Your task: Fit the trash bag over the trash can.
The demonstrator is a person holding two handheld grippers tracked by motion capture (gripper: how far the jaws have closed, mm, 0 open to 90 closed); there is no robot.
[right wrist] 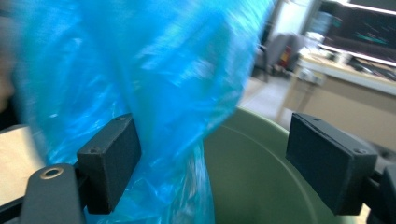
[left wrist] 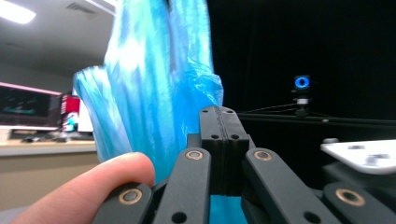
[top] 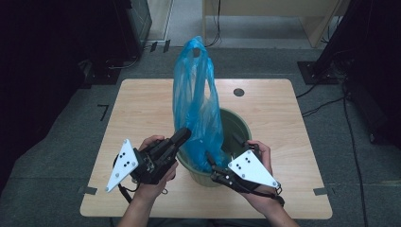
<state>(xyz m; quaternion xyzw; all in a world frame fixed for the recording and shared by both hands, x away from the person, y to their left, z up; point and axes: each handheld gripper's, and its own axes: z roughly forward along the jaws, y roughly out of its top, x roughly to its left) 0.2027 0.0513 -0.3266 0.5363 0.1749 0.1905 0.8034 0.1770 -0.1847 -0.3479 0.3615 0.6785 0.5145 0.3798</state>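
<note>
A thin blue plastic bag (top: 196,104) stands tall out of a green bin (top: 239,125) on the wooden table (top: 142,109). My left gripper (top: 182,135) is shut, its tip against the bag's left side just above the bin rim. In the left gripper view the jaws (left wrist: 218,112) are pressed flat together with the bag (left wrist: 149,93) right behind them; whether film is pinched I cannot tell. My right gripper (top: 209,158) is open at the bin's near rim. Its pads (right wrist: 112,158) stand wide apart, the bag (right wrist: 154,70) brushing the left one and the bin's inside (right wrist: 252,177) between them.
A round dark hole (top: 239,92) sits in the table behind the bin. Black stands and cables (top: 326,71) lie on the floor at the right, dark equipment (top: 113,42) at the left. A pale wooden bench (top: 283,9) is at the back.
</note>
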